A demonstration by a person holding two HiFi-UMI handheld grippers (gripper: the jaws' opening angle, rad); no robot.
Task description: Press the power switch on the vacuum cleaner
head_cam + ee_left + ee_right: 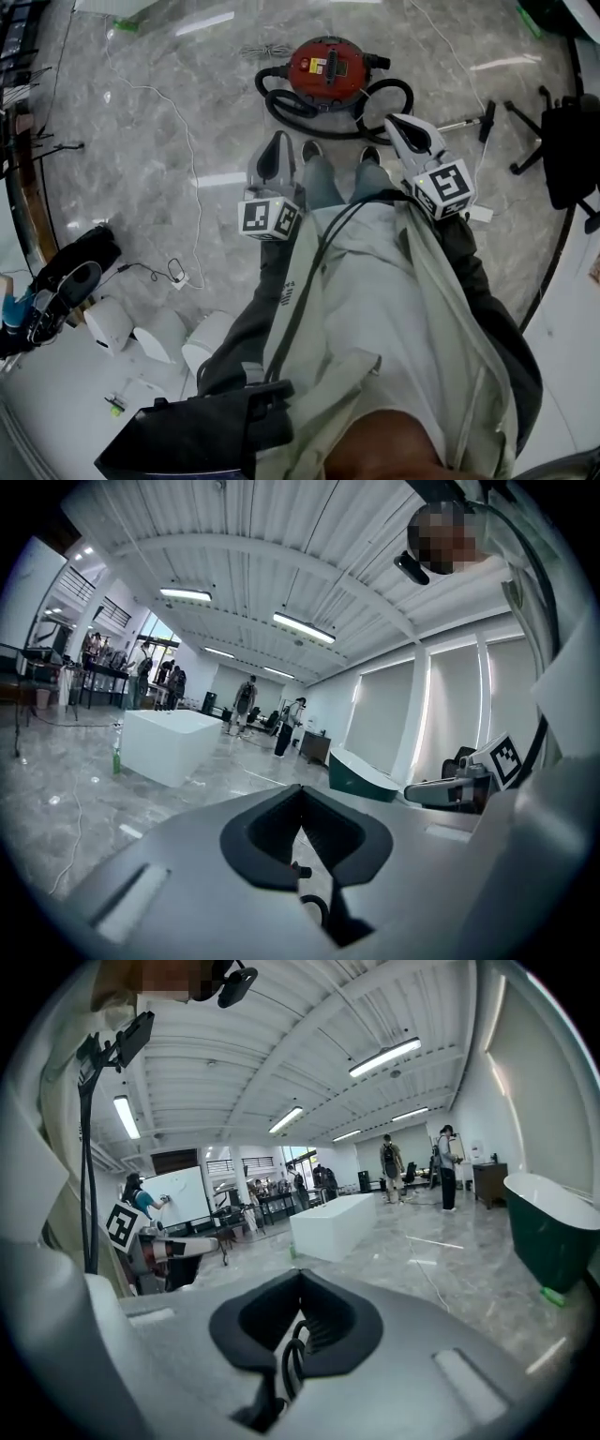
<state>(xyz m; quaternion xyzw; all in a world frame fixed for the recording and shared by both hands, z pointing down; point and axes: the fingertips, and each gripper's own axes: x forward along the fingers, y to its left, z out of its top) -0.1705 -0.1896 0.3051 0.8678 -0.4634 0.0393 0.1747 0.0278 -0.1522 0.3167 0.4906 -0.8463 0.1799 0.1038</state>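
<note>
A red round vacuum cleaner (pixel 324 67) stands on the grey marble floor ahead of the person's feet, ringed by its black hose (pixel 286 108). My left gripper (pixel 278 142) is held low at the left, its jaws shut with nothing between them. My right gripper (pixel 397 123) is at the right, nearer the hose, jaws also shut and empty. Both are short of the vacuum and touch nothing. The left gripper view shows its closed jaws (pixel 300 797) pointing out across the room. In the right gripper view, a loop of black hose (pixel 289 1358) shows below its closed jaws (pixel 300 1277).
A black office chair (pixel 568 148) stands at the right, with a metal wand (pixel 466 122) on the floor near it. A white cable (pixel 178 141) runs over the floor at the left. White housings (pixel 150 333) and a black device (pixel 66 272) lie lower left. Several people stand far off.
</note>
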